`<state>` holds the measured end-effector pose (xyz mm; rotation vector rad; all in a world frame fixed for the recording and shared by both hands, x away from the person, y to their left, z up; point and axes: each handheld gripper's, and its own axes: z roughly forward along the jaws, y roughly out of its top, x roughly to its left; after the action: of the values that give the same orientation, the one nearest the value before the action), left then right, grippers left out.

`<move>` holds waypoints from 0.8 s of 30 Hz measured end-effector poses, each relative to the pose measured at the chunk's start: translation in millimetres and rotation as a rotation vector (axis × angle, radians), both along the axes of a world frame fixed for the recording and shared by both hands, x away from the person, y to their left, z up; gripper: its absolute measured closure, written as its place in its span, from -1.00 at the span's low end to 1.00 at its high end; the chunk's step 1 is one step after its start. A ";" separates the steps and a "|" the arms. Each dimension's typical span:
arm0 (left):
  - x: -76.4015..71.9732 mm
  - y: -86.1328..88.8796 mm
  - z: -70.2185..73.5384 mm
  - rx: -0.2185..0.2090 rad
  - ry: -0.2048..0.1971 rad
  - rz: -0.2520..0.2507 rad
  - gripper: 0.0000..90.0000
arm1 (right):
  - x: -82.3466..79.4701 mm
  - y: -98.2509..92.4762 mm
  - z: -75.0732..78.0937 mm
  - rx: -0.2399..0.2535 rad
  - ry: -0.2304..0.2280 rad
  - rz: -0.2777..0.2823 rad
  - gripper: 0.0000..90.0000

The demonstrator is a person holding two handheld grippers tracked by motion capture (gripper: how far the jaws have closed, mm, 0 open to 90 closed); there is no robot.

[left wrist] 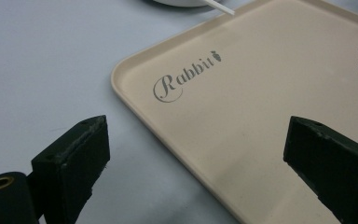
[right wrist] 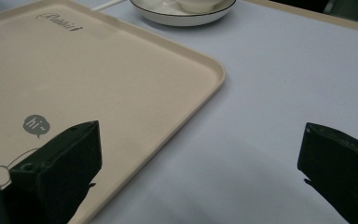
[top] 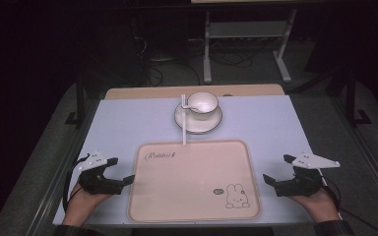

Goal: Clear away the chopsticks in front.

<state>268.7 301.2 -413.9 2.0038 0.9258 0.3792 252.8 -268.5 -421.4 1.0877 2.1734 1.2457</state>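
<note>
- Now, the left gripper [top: 120, 172] sits at the lower left of the high view, its jaws spread wide with nothing between them; in the left gripper view they straddle the left rim of the tray [left wrist: 135, 100].
- Likewise released, the right gripper [top: 277, 173] sits at the lower right of the high view, jaws wide apart and grasping nothing; in the right gripper view one jaw hangs over the tray's edge and the other over the bare tablecloth [right wrist: 279, 93].
- Between the two grippers, at lower centre of the high view, lies the beige tray [top: 192, 216], bare, with "Rabbit" lettering at its upper left and a rabbit drawing at its lower right.
- Just above the tray, at upper centre, a white cup [top: 203, 104] stands on a saucer [top: 187, 125].
- A thin white stick, perhaps a straw or stirrer [top: 183, 123], runs from the cup down to the tray's top rim; whether it touches the rim is hard to tell.
- Each gripper is held by a hand [top: 81, 199] entering from the bottom edge.
</note>
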 end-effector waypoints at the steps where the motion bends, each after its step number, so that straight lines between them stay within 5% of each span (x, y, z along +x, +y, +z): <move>1: 0.6 -0.7 0.0 0.002 0.001 0.002 -0.86 | 0.1 -0.3 0.0 0.001 -0.002 0.001 -1.00; 24: 39.8 -29.2 10.9 0.027 0.053 0.002 -0.86 | 2.1 4.3 -1.1 -0.027 0.004 0.017 -1.00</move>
<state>308.5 272.0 -403.0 2.0464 0.9601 0.3433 254.9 -264.3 -422.4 1.0642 2.1999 1.2190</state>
